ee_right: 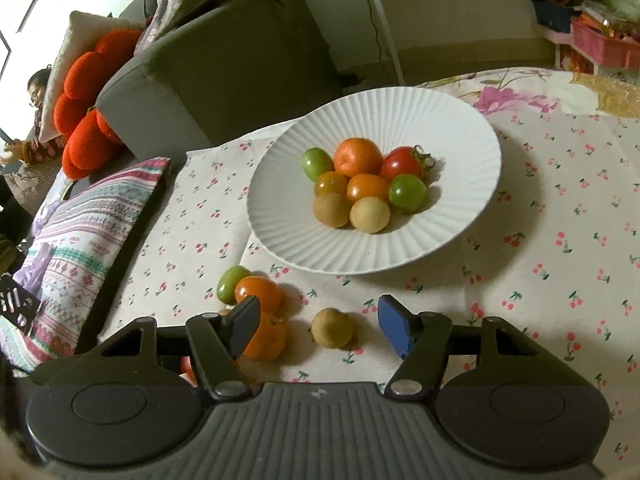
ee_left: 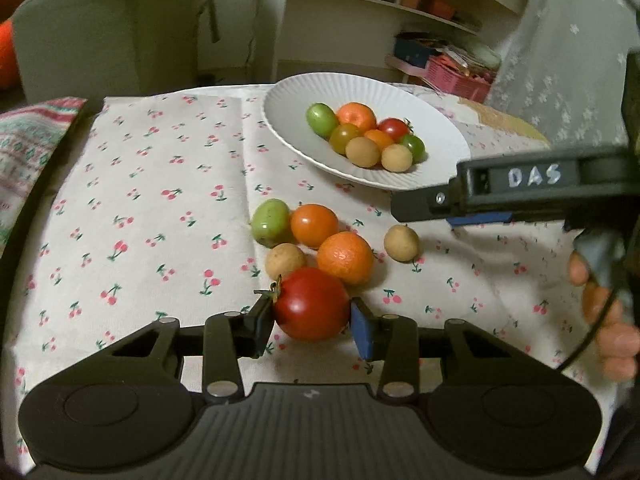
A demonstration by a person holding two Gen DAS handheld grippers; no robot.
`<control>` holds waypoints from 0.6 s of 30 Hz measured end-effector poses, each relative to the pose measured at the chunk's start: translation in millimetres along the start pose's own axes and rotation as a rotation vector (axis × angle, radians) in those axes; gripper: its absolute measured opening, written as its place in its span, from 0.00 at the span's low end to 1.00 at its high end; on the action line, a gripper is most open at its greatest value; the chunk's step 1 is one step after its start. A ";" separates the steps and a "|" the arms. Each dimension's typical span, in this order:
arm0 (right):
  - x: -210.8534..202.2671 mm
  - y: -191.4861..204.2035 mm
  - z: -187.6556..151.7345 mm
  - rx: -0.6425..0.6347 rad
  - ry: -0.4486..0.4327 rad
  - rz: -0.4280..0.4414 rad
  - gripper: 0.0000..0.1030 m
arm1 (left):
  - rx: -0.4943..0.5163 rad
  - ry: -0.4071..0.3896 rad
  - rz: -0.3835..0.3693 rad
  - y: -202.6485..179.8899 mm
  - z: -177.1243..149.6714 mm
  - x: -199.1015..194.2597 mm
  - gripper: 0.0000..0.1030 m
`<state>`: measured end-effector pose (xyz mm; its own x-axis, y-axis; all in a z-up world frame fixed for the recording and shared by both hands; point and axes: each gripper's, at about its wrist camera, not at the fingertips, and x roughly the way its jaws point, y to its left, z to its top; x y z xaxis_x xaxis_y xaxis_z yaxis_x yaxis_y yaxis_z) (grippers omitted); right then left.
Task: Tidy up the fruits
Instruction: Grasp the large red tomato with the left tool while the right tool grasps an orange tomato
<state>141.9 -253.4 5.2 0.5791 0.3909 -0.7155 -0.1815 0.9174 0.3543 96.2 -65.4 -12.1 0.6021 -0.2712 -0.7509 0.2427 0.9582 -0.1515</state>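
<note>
In the left wrist view, the left gripper [ee_left: 312,316] is clenched on a red tomato [ee_left: 311,304], one pad pressed to each side of it, stem toward the left pad. The tomato sits on the cherry-print cloth [ee_left: 140,208] at the near end of a cluster: a mandarin [ee_left: 345,258] touches it just behind, a tan fruit [ee_left: 286,260] lies behind to the left, and an orange tomato [ee_left: 314,225] and a green fruit [ee_left: 271,220] lie farther back. A second tan fruit [ee_left: 401,242] lies apart to the right. Beyond is a white plate [ee_left: 288,120] holding eight small fruits. The right gripper's finger [ee_left: 500,190] reaches in from the right, above the cloth, with a hand [ee_left: 608,312] behind it. In the right wrist view, the right gripper [ee_right: 316,328] stands released, its pads well apart, with the lone tan fruit [ee_right: 332,327] between them and touching neither. The mandarin [ee_right: 266,338] sits partly behind the left pad, with the orange tomato [ee_right: 258,293] and green fruit [ee_right: 231,284] beyond it. The plate [ee_right: 280,236] lies farther back, fruit heaped at its centre.
</note>
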 end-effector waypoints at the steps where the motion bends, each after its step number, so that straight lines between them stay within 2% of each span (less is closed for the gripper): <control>1: 2.0 -0.9 0.5 0.009 0.003 0.000 0.61 | -0.010 -0.001 0.005 2.2 1.4 -1.9 0.28; 6: 9.1 11.5 4.1 -0.032 -0.022 0.047 0.60 | -0.046 -0.012 0.035 13.1 7.4 -6.6 0.29; 12: 30.7 32.1 2.2 -0.133 0.004 0.054 0.59 | -0.075 -0.004 0.028 18.5 7.6 -7.0 0.29; 18: 43.5 33.6 3.5 -0.156 0.025 0.066 0.57 | -0.081 -0.002 0.032 20.6 8.4 -7.1 0.28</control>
<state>163.8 -205.9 -11.9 0.5419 0.4506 -0.7094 -0.3410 0.8894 0.3043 103.3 -44.5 -4.6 0.6101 -0.2407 -0.7549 0.1609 0.9705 -0.1794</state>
